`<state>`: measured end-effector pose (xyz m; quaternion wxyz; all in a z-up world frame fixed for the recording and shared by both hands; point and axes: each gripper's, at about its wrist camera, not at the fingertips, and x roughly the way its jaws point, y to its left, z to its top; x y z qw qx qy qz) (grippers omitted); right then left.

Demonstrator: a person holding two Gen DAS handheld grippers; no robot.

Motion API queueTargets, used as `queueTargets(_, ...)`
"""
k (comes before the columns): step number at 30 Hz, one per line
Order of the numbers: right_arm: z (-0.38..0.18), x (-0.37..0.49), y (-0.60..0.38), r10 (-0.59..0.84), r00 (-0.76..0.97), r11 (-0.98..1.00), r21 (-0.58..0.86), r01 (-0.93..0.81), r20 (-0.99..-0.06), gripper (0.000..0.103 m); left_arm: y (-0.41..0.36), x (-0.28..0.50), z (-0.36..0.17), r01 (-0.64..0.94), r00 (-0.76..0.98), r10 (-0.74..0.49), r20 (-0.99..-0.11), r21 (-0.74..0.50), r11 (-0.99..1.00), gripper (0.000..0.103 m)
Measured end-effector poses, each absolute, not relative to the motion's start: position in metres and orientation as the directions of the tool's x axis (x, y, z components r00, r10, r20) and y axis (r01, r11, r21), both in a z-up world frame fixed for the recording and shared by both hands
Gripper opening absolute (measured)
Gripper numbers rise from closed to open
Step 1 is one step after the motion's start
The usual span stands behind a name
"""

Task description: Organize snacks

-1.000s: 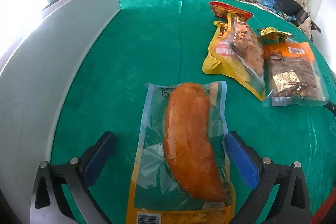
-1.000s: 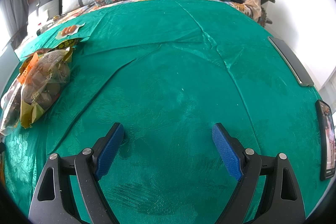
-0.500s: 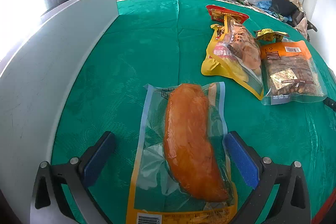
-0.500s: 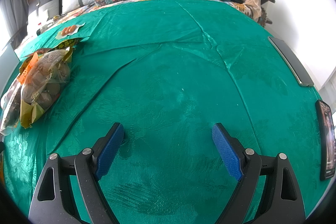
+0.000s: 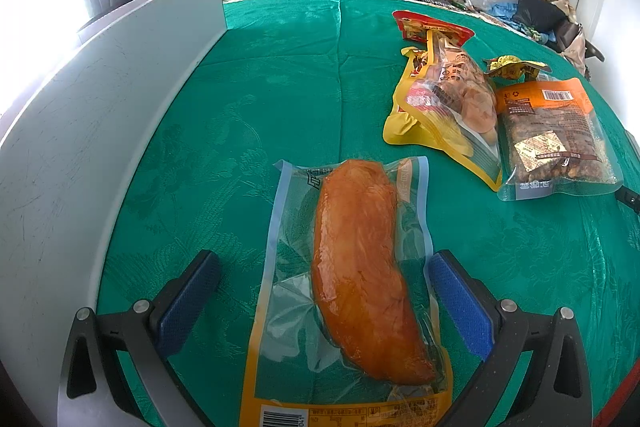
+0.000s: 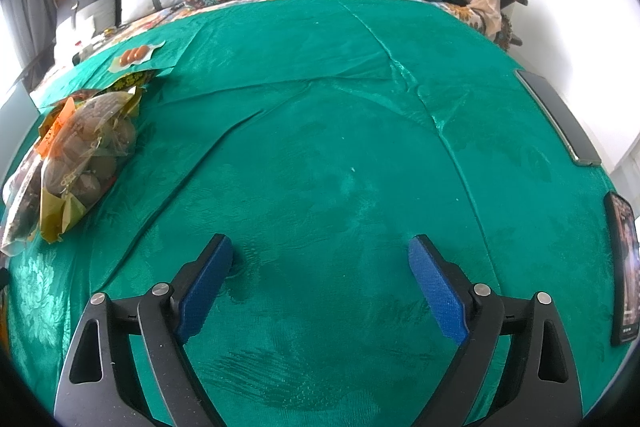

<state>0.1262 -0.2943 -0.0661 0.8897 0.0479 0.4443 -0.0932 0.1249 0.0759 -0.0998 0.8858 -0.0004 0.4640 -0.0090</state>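
Left hand-held gripper: jaws spread wide, blue pads facing inward, nothing clamped between them. Held low and tilted forward over the near part of the surface. Right hand-held gripper: jaws likewise wide apart, blue pads bare, gripping nothing. Also held low over the near part of the surface, pointing forward.

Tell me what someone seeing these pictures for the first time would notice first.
Probably the vacuum-packed orange chicken breast, lying flat on the green tablecloth between the open fingers of the left gripper. Next, the cluster of snack bags farther off to its right. The right gripper is open over bare cloth.
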Motion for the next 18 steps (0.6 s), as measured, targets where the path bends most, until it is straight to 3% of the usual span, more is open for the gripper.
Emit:
queueTargets(5, -0.056, 0.125, -0.288, -0.12, 0.533, 0.968, 0.021, 0.251, -0.837, 0.09, 0.076, 0.125, -0.1, 0.016, 0.57, -0.017, -0.822, -0.01, 1.0, 0.103)
queueTargets(8, -0.019, 0.107, -0.255, 0.126, 0.633, 0.941, 0.294, 0.168, -0.764, 0.09, 0.076, 0.125, -0.1, 0.016, 0.57, -0.017, -0.822, -0.01, 1.0, 0.103)
queueTargets(11, -0.004, 0.111, -0.202, 0.351, 0.593, 0.903, 0.43, -0.008, -0.725, 0.09, 0.076, 0.125, -0.1, 0.016, 0.57, -0.017, -0.822, -0.01, 1.0, 0.103)
queueTargets(13, -0.008, 0.125, -0.165, 0.411, 0.521, 0.894, 0.443, -0.069, -0.748, 0.088, 0.076, 0.125, -0.1, 0.016, 0.57, -0.018, -0.821, -0.01, 1.0, 0.103)
queueTargets(16, -0.019, 0.149, -0.134, 0.374, 0.475, 0.918, 0.39, -0.069, -0.796, 0.087, 0.076, 0.125, -0.101, 0.016, 0.57, -0.018, -0.821, -0.01, 1.0, 0.103)
queueTargets(18, -0.031, 0.164, -0.124, 0.364, 0.421, 0.923, 0.381, -0.046, -0.831, 0.075, 0.076, 0.125, -0.101, 0.016, 0.571, -0.018, -0.821, -0.011, 1.0, 0.103)
